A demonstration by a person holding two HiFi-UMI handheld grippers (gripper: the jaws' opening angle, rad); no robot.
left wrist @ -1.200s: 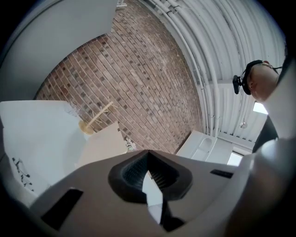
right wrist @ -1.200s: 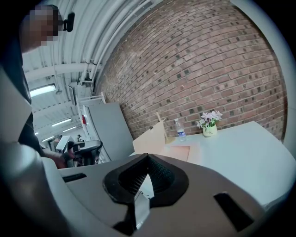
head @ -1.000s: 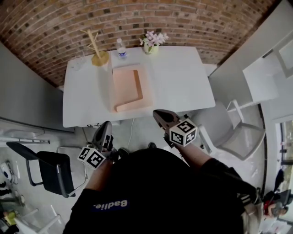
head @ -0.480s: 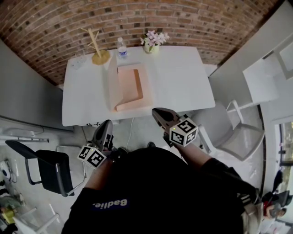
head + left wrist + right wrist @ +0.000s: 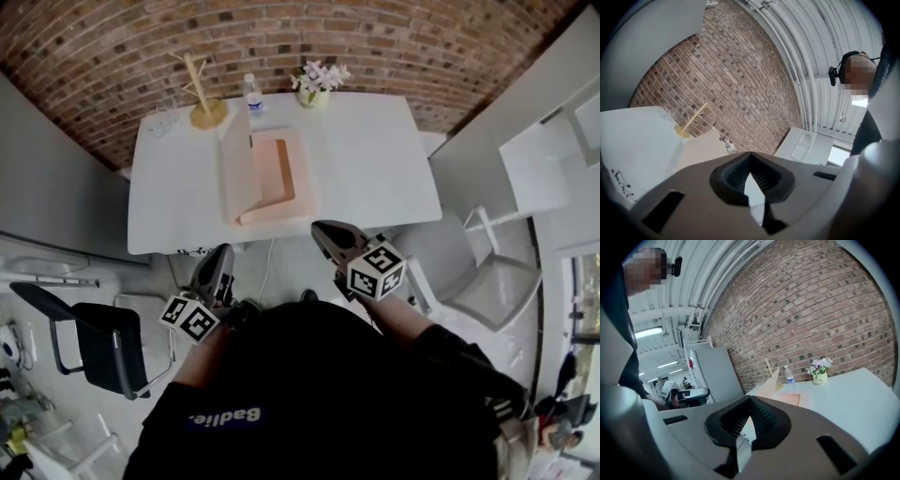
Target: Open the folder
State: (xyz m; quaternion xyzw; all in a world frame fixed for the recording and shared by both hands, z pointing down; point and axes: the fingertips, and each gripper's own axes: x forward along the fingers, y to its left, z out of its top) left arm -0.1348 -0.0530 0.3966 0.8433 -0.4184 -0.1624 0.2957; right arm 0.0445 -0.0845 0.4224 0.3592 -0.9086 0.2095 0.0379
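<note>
Seen from above, a person stands at the near edge of a white desk that is set against a brick wall. The peach-coloured folder lies on the desk, a little toward 9 o'clock from its centre. Its front cover is raised off the pages and stands steeply along the hinge edge on the folder's 9 o'clock side. It is neither closed down nor laid flat on the desk, and the inner sheet faces up in plain view. Nothing touches the cover. Both tools are at 6 o'clock from the folder, off the desk edge and close to the person's body, well apart from the folder. The left tool has its jaws pressed together with nothing between them, and its own view shows the tips meeting over empty air. The right tool shows the same in its own view, with its jaws closed tip to tip and gripping nothing. Along the desk's 12 o'clock edge stand a wooden stand, a water bottle and a vase of flowers, all near the folder's far end but clear of it. The opening looks largely done, since the cover is up and the contents are showing. What seems to be left is for the cover to come to rest flat toward 9 o'clock. Whether it will settle that way unaided cannot be told.
</note>
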